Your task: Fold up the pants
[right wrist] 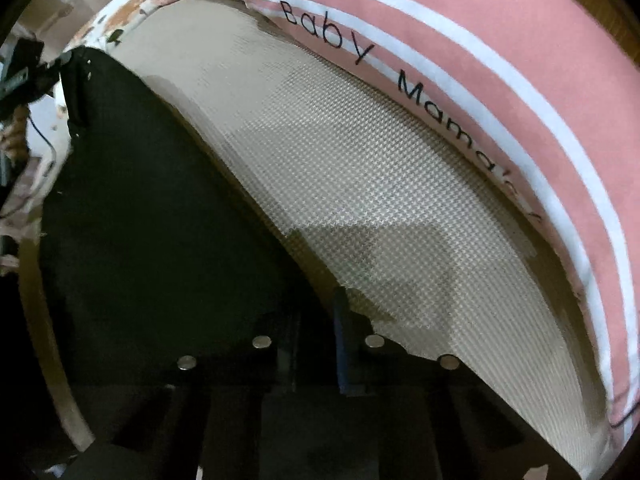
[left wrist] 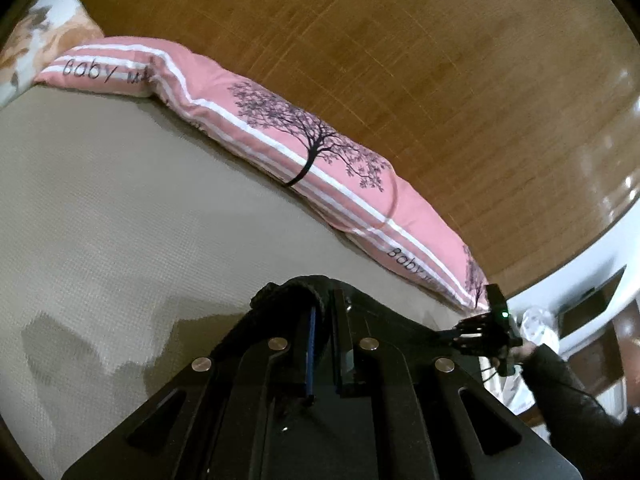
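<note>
The black pants (right wrist: 140, 200) lie spread over the beige bed sheet (right wrist: 360, 200), filling the left of the right wrist view. My right gripper (right wrist: 320, 320) points steeply down at their near edge, its jaws drawn together with black cloth between them. In the left wrist view my left gripper (left wrist: 324, 304) is shut on a bunched fold of the pants (left wrist: 288, 292), lifted off the sheet (left wrist: 120, 220). The cloth runs from there to my right gripper (left wrist: 476, 330) at the far right. The left gripper (right wrist: 24, 68) also shows small at the top left of the right wrist view.
A long pink striped pillow (left wrist: 280, 136) with a tree print and lettering lies along the wooden headboard (left wrist: 400, 60); the same pillow (right wrist: 480, 60) borders the sheet. A floral pillow (left wrist: 36, 40) sits at the far left corner. A dark sleeve (left wrist: 560, 380) reaches in at the right.
</note>
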`<state>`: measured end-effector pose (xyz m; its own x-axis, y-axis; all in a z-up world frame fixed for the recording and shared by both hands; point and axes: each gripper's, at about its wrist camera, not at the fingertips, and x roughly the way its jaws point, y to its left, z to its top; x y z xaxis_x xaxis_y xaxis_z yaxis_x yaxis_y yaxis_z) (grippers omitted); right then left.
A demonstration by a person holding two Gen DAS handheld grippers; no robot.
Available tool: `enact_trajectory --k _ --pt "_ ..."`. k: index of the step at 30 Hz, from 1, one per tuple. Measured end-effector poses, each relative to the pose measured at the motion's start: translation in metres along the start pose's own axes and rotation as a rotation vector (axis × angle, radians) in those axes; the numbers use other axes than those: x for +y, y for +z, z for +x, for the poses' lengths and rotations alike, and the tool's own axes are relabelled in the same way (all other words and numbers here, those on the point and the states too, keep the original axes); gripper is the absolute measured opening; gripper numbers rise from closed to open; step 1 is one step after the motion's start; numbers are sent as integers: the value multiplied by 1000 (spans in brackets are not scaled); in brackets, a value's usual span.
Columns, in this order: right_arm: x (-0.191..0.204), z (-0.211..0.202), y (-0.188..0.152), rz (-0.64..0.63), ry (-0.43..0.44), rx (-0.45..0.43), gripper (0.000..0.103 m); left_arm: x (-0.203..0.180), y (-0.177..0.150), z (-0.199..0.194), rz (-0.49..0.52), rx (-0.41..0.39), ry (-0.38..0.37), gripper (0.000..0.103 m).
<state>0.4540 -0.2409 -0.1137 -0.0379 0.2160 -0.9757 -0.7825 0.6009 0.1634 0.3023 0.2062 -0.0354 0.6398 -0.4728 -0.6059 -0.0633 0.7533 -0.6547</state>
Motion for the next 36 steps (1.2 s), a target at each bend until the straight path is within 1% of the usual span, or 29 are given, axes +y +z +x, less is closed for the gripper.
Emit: enact_trajectory --k 1,4,6,7,11,13,14,15,16,18,20,23,25,28,30,33,36 --pt "8 -3 -2 2 -37 -18 9 -2 0 2 17 2 19 6" --pt "27 -20 -12 40 -111 -84 7 -6 -1 3 21 6 24 6" --pt "38 -33 -18 60 -145 -118 6 -9 -2 -1 37 4 22 5" --pt "48 -43 -24 73 -171 -138 6 -12 -3 -5 51 -1 32 5" --pt "78 -71 -47 97 -239 -180 5 -20 -11 -23 72 -14 16 5" --pt "98 -85 -60 109 -282 -208 5 -25 -17 -36 82 -26 3 5" --pt "96 -93 -69 119 -299 -214 5 -26 -20 -42 82 -26 -5 5" --pt "110 -100 -78 115 -327 -224 5 -28 -23 -47 83 -25 -13 5" --pt "112 -107 -89 113 -341 -233 5 -30 -29 -57 93 -28 -18 5" --pt "132 -114 -105 133 -355 -249 5 -32 -38 -69 105 -29 -23 6" --pt "151 -124 -128 150 -370 -264 5 -33 -49 -87 106 -27 -42 6" --pt "180 -129 -164 192 -375 -287 5 -35 -69 -108 122 -11 -46 6" --pt "199 -124 -187 236 -345 -302 5 -34 -86 -121 145 11 -38 6" --pt "226 -105 -215 278 -315 -281 5 -27 -111 -132 167 62 -13 6" --pt "238 -89 -230 314 -267 -259 5 -20 -126 -135 173 93 10 6" --pt "253 -67 -246 344 -244 -232 5 -3 -150 -136 161 146 46 7" --pt "261 -48 -255 377 -223 -219 5 11 -173 -130 176 198 110 9"
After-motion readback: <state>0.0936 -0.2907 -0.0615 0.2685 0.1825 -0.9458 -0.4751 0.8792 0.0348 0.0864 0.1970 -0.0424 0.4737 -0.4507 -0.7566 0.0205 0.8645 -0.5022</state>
